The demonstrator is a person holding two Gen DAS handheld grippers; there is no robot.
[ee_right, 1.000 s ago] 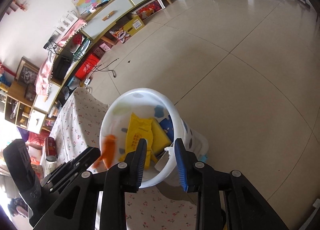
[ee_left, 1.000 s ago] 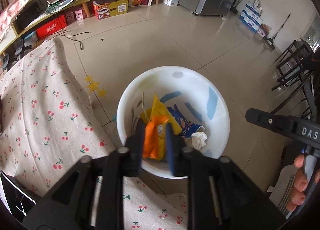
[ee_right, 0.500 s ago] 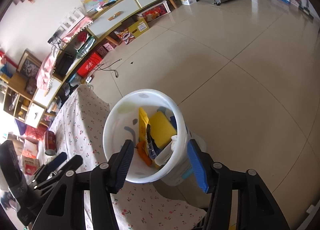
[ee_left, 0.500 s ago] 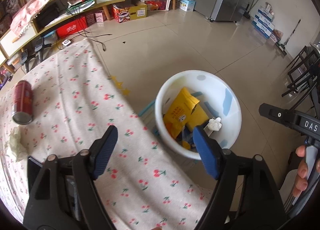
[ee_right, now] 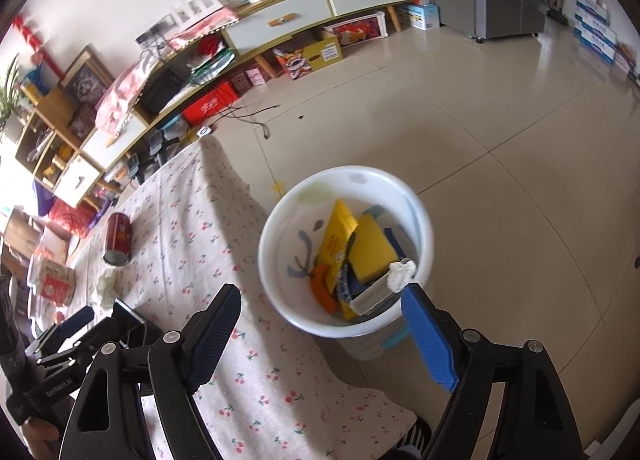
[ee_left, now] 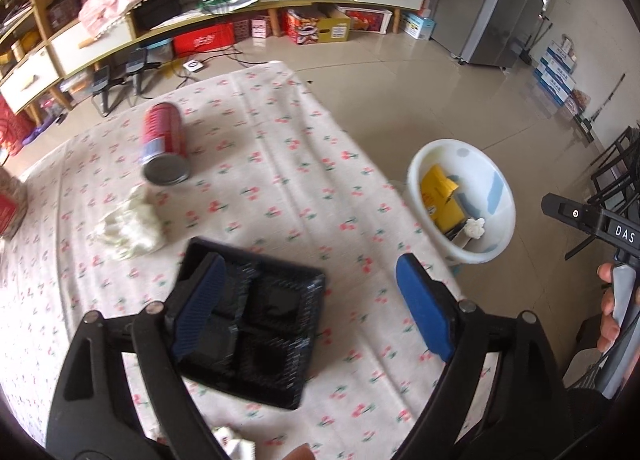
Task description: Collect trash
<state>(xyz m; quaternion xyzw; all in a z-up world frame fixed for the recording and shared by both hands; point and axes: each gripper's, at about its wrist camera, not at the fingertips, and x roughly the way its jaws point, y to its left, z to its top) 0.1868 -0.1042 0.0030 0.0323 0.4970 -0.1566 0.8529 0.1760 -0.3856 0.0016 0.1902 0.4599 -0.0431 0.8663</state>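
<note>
the left gripper (ee_left: 312,308) hangs spread wide over a black compartment tray (ee_left: 256,336) on the cherry-print tablecloth (ee_left: 280,180). a red can (ee_left: 165,144) lies on its side at eleven o'clock, crumpled tissue (ee_left: 130,226) just below it. the right gripper (ee_right: 320,336), also spread wide, holds nothing above the white trash bin (ee_right: 420,216), which holds yellow wrappers (ee_right: 370,250).

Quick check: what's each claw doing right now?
Left claw: open, empty, above the black tray.
Right claw: open, empty, near the white bin.
</note>
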